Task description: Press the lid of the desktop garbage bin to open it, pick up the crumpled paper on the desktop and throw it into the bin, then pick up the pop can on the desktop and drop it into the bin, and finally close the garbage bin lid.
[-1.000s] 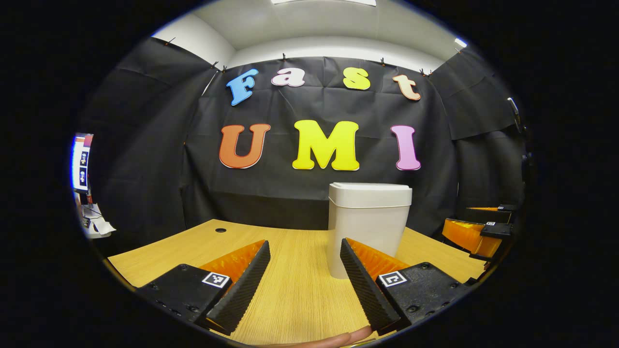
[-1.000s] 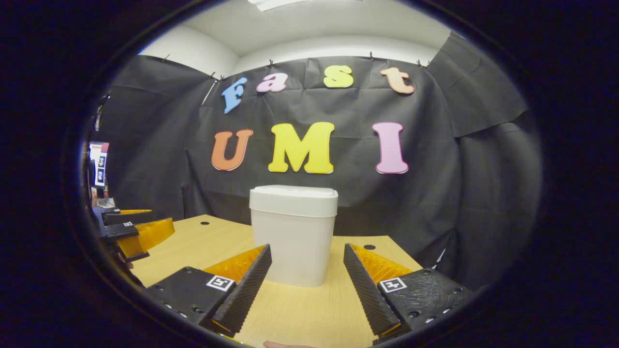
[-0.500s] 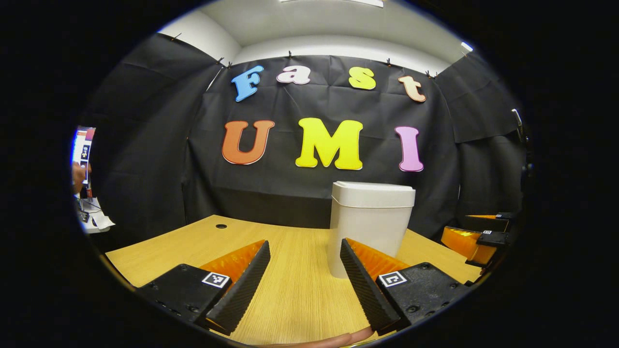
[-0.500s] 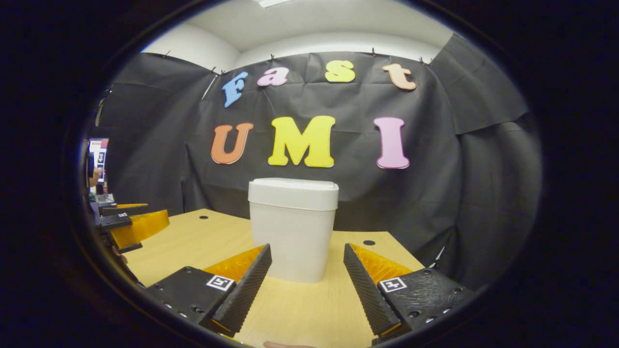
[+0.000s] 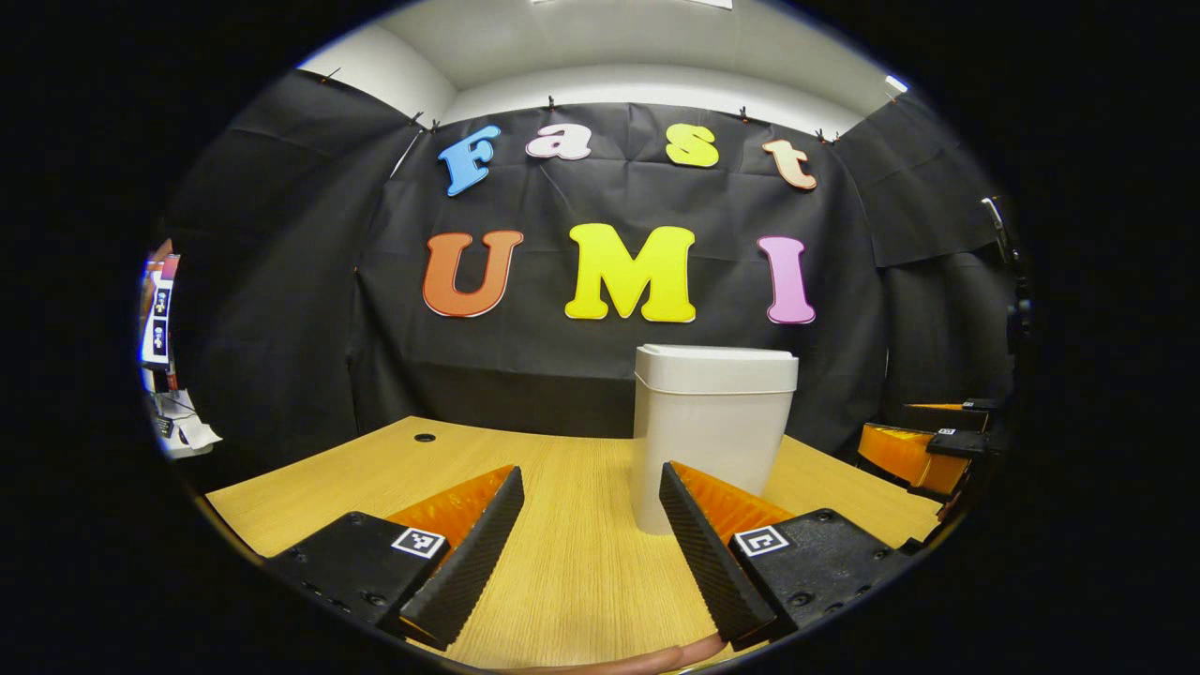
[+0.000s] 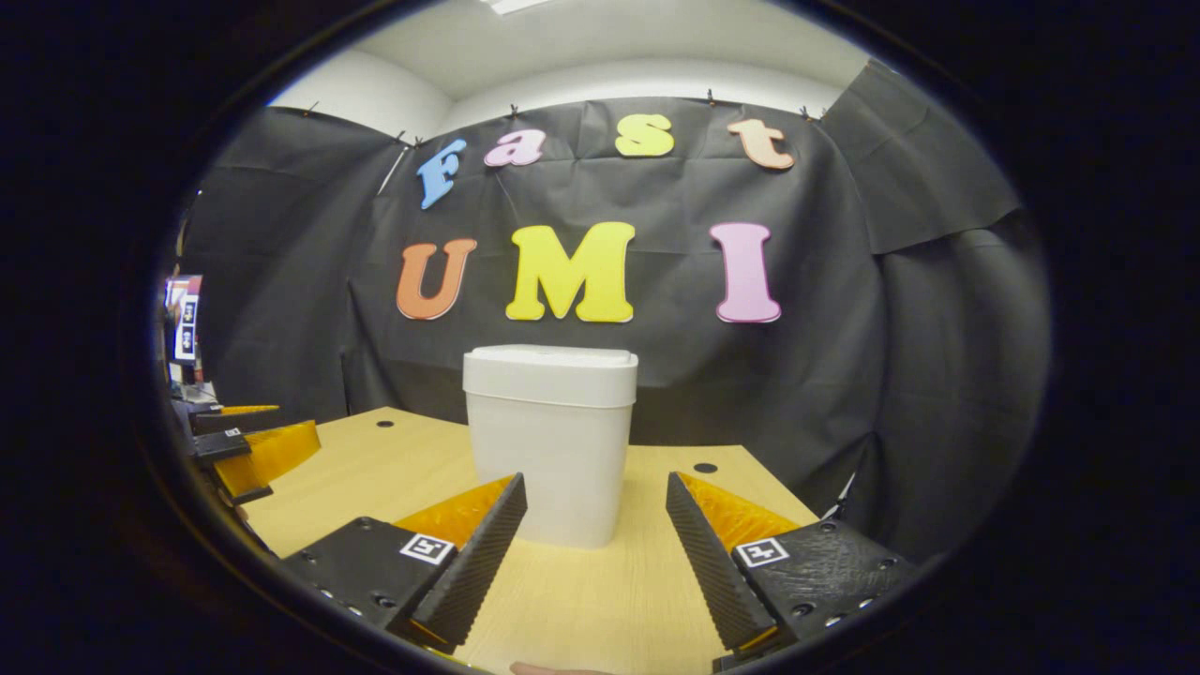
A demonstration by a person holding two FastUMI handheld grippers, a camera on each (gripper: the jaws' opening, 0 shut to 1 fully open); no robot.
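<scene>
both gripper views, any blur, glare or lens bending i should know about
Left gripper view: sharp, evenly lit; fisheye bows the table edge; the bin casts little shadow. Right gripper view: equally sharp, no glare on the bin lid; the left hand-held gripper sits squeezed at the rim.

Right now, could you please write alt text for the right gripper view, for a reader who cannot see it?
A white desktop garbage bin with its lid closed stands on a wooden desk, straight ahead of the right tongs, which are open and hold nothing. The left tongs show at the left edge, over the desk, and a black cloth wall hangs behind.
</scene>
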